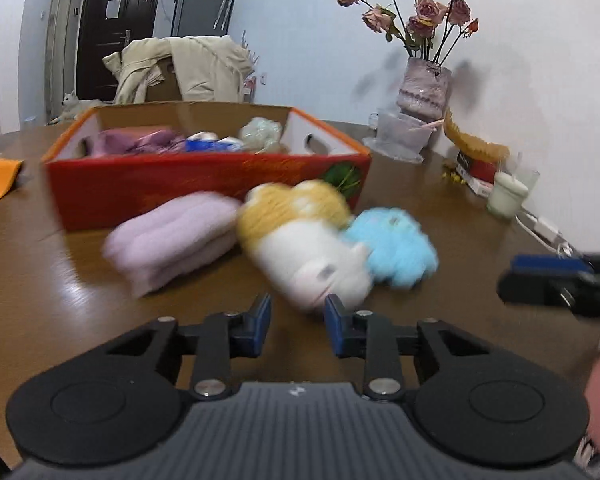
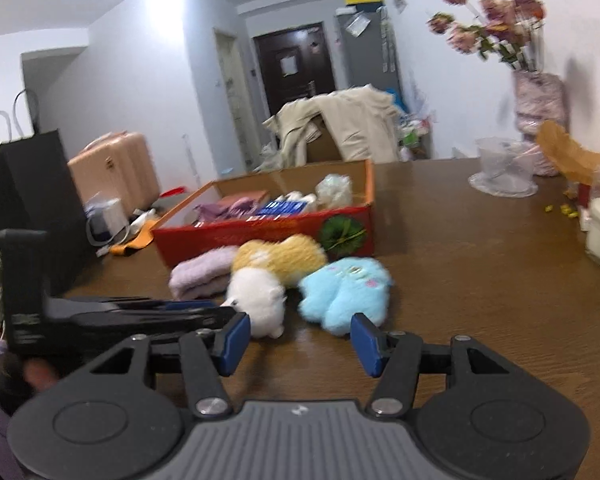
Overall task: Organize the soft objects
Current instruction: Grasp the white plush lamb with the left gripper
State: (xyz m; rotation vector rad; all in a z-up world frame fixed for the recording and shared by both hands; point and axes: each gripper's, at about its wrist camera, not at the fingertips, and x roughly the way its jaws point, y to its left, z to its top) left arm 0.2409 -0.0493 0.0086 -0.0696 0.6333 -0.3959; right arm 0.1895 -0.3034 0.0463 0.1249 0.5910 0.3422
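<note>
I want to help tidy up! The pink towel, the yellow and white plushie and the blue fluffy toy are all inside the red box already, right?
Not yet. In the right wrist view the pink towel, the yellow and white plushie and the blue fluffy toy lie on the table, in front of the red box, not inside it.

Left wrist view: low over the table (image 1: 60, 280), facing the soft toys, close.
Right wrist view: higher, seemingly farther back, facing the same toys.
Shared: red box (image 1: 204, 188) (image 2: 260, 236), toys, vase.
</note>
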